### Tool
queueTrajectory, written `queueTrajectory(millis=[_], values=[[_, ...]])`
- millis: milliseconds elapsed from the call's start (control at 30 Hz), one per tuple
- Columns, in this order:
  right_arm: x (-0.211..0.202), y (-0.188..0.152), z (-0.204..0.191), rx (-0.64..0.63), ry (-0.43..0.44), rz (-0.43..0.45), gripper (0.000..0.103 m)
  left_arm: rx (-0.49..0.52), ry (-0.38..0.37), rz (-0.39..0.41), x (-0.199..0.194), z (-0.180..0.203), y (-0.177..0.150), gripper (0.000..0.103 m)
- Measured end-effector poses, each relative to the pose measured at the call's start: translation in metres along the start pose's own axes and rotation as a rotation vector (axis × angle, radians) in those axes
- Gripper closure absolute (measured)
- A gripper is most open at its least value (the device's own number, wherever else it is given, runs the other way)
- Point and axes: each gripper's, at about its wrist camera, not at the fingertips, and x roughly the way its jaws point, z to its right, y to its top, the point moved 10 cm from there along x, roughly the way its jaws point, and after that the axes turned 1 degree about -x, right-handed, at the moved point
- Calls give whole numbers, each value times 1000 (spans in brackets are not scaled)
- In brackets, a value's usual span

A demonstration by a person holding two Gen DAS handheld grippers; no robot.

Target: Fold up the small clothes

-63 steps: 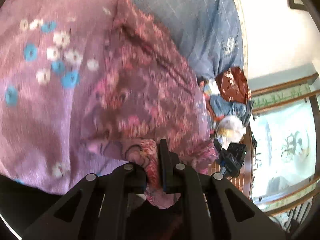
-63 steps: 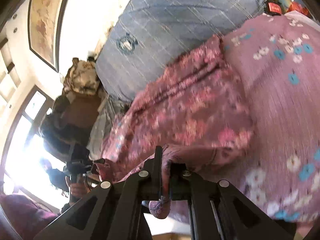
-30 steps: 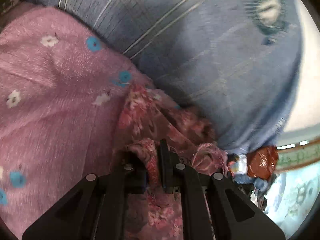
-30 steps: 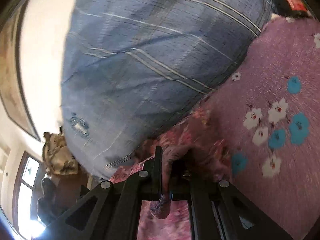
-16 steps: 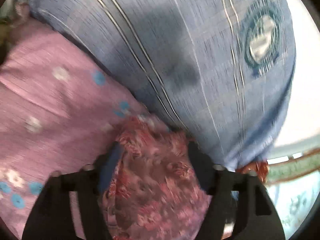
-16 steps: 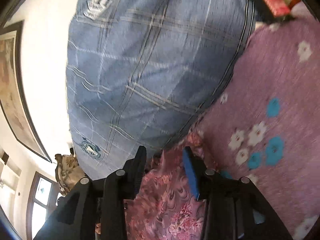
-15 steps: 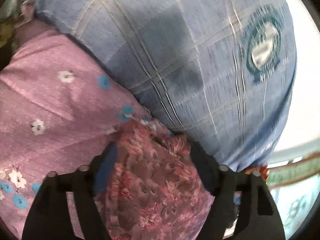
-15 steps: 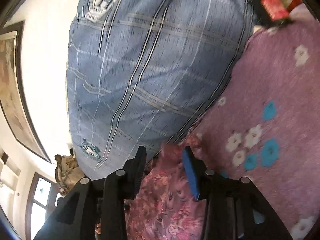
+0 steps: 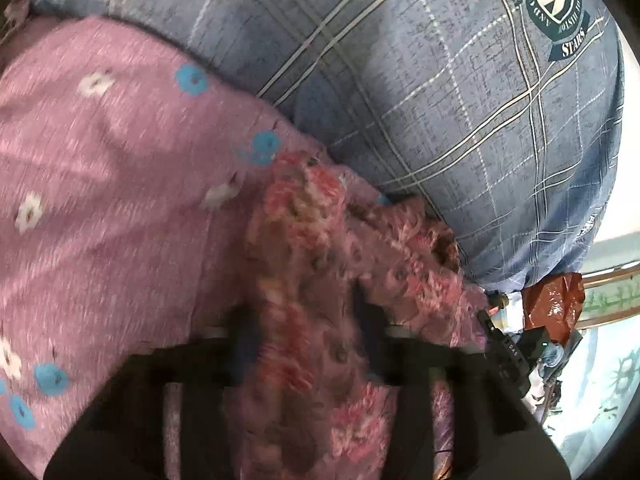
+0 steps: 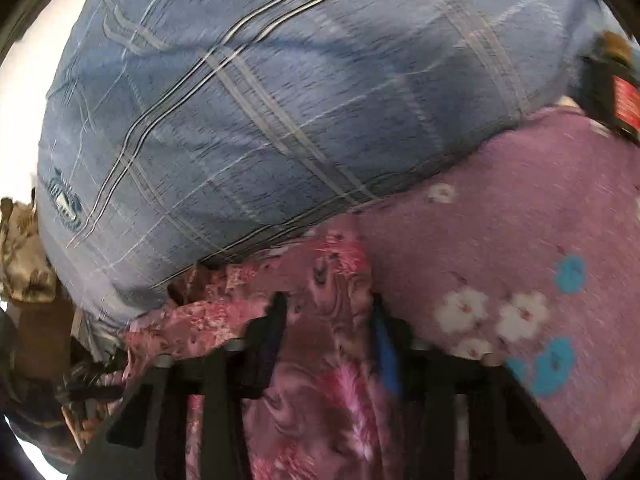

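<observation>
Hard to see: both views are blurry, and the dark thing with a red label (image 10: pixel 622 96) is cut off at the edge.
Cloth: the pink flowery cloth (image 9: pixel 320 280) lies bunched on the purple bedsheet (image 9: pixel 100 180), right against the blue checked pillow (image 9: pixel 440 100).
Left gripper (image 9: pixel 304 320): fingers spread wide, cloth between them, not pinched.
Right gripper (image 10: pixel 328 320): spread wide too.
Only left view: the pillow's round badge (image 9: pixel 556 4).
</observation>
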Motion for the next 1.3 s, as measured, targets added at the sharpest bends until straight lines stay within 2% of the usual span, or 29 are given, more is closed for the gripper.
queueTrajectory(millis=[67,133,200,233,300,333,400,433,533,567,600,667,700,767,800,900,933,1067,1133,1200,1300], values=[[-4,8,-14,-52,34,24,99,28,4,29,-5,6,7,93],[-22,21,-27,-80,90,102,99,60,4,86,-12,12,18,94],[-42,36,-29,-54,142,199,99,76,47,141,-10,8,32,96],[-44,42,-21,-19,141,223,99,67,114,136,0,-3,36,96],[-26,40,3,26,57,171,99,42,178,81,20,-14,34,96],[-8,31,18,39,-11,101,99,24,186,64,26,-19,32,96],[10,13,36,41,-117,10,96,24,163,80,17,-14,32,96],[12,8,36,39,-120,-5,93,29,143,87,6,-11,30,96],[-14,0,28,53,-85,70,91,41,92,85,-27,-7,13,90],[-27,-4,24,56,-62,89,89,49,66,81,-36,-3,4,77],[-42,-11,21,55,-41,103,87,65,34,84,-51,0,-13,59],[-68,-27,15,46,2,116,84,81,9,100,-71,1,-39,38],[-83,-40,14,47,19,123,81,87,-32,103,-81,1,-62,35],[-104,-64,13,71,61,133,78,66,-117,85,-89,3,-90,35],[-116,-77,14,89,85,134,75,28,-183,62,-89,3,-111,35],[-141,-111,14,137,137,120,72,-58,-331,30,-87,8,-146,34],[-146,-123,14,149,151,114,71,-70,-357,30,-90,9,-150,34],[-144,-154,9,185,163,73,70,-82,-373,20,-85,14,-154,34],[-137,-158,10,210,169,62,70,-96,-335,21,-75,13,-151,32],[-135,-164,13,260,197,60,67,-148,-322,20,-64,8,-150,32],[-129,-172,15,348,258,50,63,-269,-359,35,-57,-9,-142,32]])
